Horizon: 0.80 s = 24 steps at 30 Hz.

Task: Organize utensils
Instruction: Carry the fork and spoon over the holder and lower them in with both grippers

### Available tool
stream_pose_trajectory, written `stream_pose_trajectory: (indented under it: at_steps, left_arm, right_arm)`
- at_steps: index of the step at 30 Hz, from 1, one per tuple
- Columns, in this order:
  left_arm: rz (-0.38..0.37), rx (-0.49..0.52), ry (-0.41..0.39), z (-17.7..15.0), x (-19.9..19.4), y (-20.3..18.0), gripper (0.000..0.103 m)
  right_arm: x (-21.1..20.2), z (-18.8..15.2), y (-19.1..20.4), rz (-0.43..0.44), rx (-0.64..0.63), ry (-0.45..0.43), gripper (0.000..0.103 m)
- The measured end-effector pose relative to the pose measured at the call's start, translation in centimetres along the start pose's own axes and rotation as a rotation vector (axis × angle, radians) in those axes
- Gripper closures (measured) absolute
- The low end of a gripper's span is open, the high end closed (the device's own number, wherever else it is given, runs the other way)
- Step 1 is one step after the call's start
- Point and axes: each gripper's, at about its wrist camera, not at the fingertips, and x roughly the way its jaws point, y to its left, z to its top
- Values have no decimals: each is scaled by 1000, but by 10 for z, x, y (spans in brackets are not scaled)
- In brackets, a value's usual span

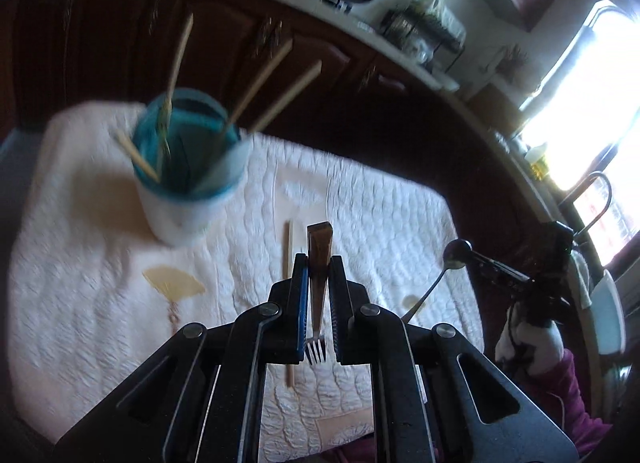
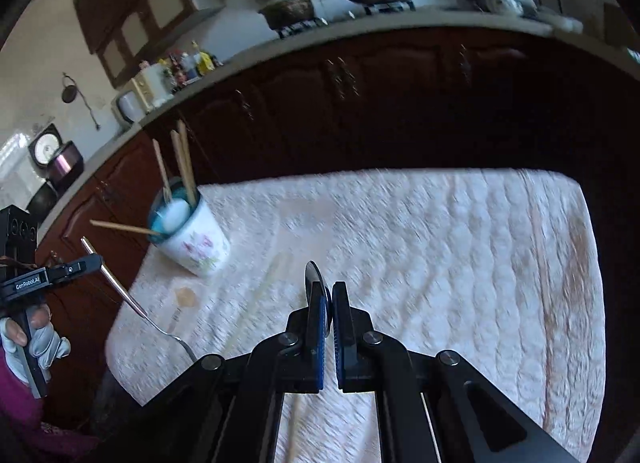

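A white quilted cloth (image 1: pixel 360 199) covered the worktop, with dark wooden cabinets (image 2: pixel 360 103) behind it. The largest thing on the cloth was a white cup (image 1: pixel 180 219) with a blue inside and a flower print on its side, standing near the cloth's far left corner. It held several wooden chopsticks (image 1: pixel 276 63) that leaned out over the rim in different directions; in the right wrist view something pale also showed inside the cup, too blurred to name.

The other places are given from the cup. In front of it and to its right, above the cloth, the left tool (image 1: pixel 318 263) was closed narrowly on a fork (image 1: pixel 319 295) with a wooden handle; the handle pointed away past the fingertips and the tines toward the camera. In the right wrist view a gloved hand (image 2: pixel 36 339) held that tool to the left of the cup. Farther right of the cup, the right tool (image 2: pixel 328 291) was shut on a metal spoon (image 1: pixel 436 283), its bowl sticking up past the fingertips and its handle trailing down toward the cloth. One loose chopstick (image 1: pixel 289 263) lay flat on the cloth in front of the cup, just beside the fork in the left wrist view. A small tan fan-shaped patch (image 1: pixel 174 283) marked the cloth just in front of the cup.
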Motion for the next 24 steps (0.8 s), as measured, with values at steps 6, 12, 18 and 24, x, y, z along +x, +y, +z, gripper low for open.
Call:
stream_pose_trajectory:
  at_steps: [6, 12, 18, 24]
  left_arm:
    - [39, 26, -100, 46, -42, -3, 95]
    - [132, 58, -203, 93, -71, 4, 95]
    - [240, 63, -237, 128, -61, 31, 95]
    - [311, 65, -222, 144, -34, 60, 95]
  right_arm:
    - [12, 42, 54, 62, -75, -61, 100]
    - [32, 84, 112, 100, -151, -122, 100]
    - [68, 117, 174, 110, -227, -148, 100]
    - [111, 135, 215, 46, -315, -161, 100]
